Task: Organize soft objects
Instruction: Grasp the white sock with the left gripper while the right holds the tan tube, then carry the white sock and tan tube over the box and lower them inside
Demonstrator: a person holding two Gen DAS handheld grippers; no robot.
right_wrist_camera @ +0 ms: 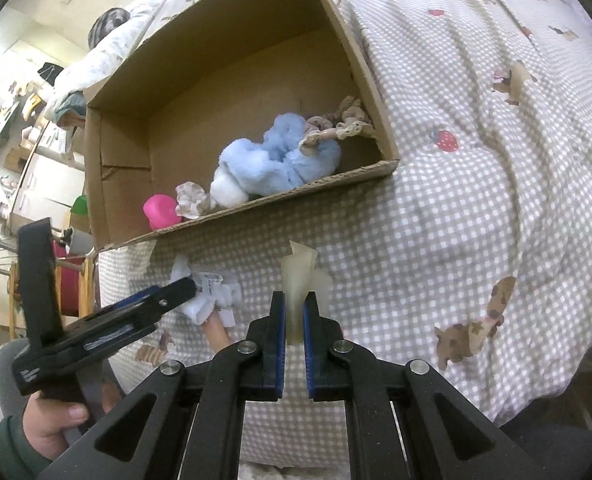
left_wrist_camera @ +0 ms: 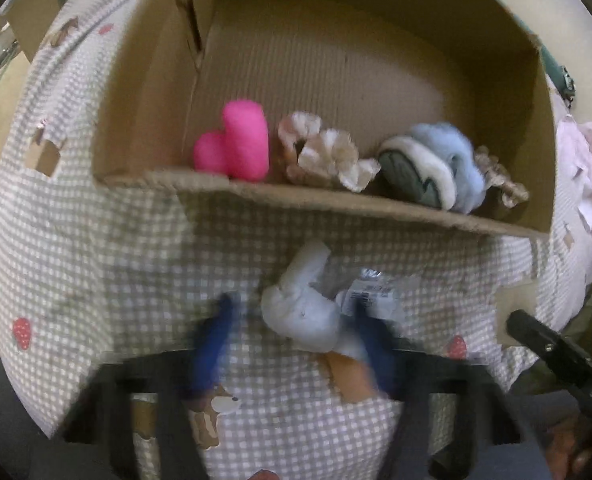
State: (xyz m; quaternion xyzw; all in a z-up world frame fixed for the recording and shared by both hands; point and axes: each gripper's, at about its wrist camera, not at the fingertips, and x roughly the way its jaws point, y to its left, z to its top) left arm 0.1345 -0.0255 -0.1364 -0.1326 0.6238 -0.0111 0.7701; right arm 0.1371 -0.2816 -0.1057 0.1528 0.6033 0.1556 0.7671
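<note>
One cardboard box (right_wrist_camera: 232,80) sits on the checked bed cover (right_wrist_camera: 456,200). Inside it lie one pink foam piece (left_wrist_camera: 236,146), one blue plush toy (right_wrist_camera: 280,160) and two beige scrunchies (left_wrist_camera: 320,152) (right_wrist_camera: 348,120), all along the near wall. Outside the box lie two soft things. A cream cloth piece (right_wrist_camera: 300,280) stands upright between the fingers of the right gripper (right_wrist_camera: 294,308), which is clamped on it. A pale blue sock with a paper tag (left_wrist_camera: 308,304) lies on the cover just before the box, between the spread fingers of the left gripper (left_wrist_camera: 292,328), whose blurred jaws stand apart around it.
</note>
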